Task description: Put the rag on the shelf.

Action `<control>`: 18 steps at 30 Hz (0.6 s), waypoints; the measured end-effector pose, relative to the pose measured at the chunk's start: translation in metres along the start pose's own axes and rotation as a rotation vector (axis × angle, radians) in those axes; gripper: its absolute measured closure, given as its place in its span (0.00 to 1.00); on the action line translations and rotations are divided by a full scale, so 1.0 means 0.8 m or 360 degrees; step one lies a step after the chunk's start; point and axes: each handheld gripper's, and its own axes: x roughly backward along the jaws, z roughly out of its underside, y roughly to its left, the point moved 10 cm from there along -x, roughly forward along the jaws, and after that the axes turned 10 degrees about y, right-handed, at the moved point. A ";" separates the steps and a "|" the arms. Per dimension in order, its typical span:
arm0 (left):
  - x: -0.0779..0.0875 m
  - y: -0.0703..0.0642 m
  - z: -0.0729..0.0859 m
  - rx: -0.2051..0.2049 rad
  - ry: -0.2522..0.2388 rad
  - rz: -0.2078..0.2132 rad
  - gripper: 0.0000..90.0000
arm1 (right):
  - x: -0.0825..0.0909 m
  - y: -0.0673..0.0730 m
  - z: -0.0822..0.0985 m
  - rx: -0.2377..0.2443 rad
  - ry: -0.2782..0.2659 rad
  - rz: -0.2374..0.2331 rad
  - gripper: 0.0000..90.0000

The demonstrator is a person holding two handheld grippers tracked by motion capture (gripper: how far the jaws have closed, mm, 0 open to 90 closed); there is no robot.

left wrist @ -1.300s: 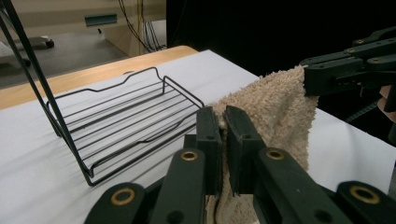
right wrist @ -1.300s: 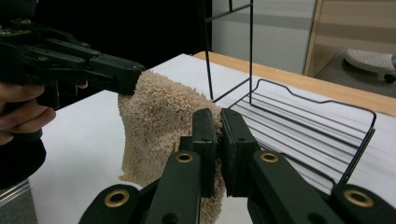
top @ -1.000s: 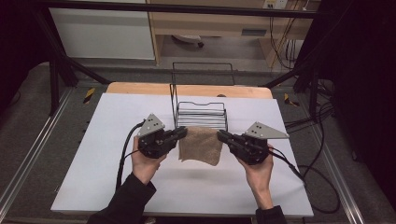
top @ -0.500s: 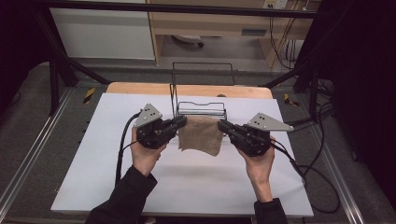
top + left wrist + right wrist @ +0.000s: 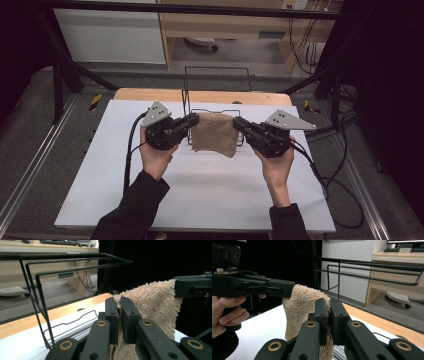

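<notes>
Towel (image 5: 215, 134) btwn both claws, rack (image 5: 216, 90) partly hidden.

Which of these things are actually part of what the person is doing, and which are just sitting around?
In use:
- tan towel, held up off the table
- left hand-held gripper, shut on one towel corner
- right hand-held gripper, shut on the other corner
- black wire rack, probably, just behind the towel

Just around:
- white table
- cables in the background
</notes>
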 end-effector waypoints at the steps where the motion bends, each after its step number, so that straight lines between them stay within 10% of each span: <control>1: 0.000 0.001 -0.002 0.0002 -0.0006 -0.0003 0.94 | -0.001 -0.001 -0.002 0.0000 -0.0006 0.0001 0.95; 18: 0.006 0.014 -0.046 0.0008 -0.0122 -0.0037 0.94 | -0.003 -0.008 -0.046 0.0020 -0.0079 0.0031 0.95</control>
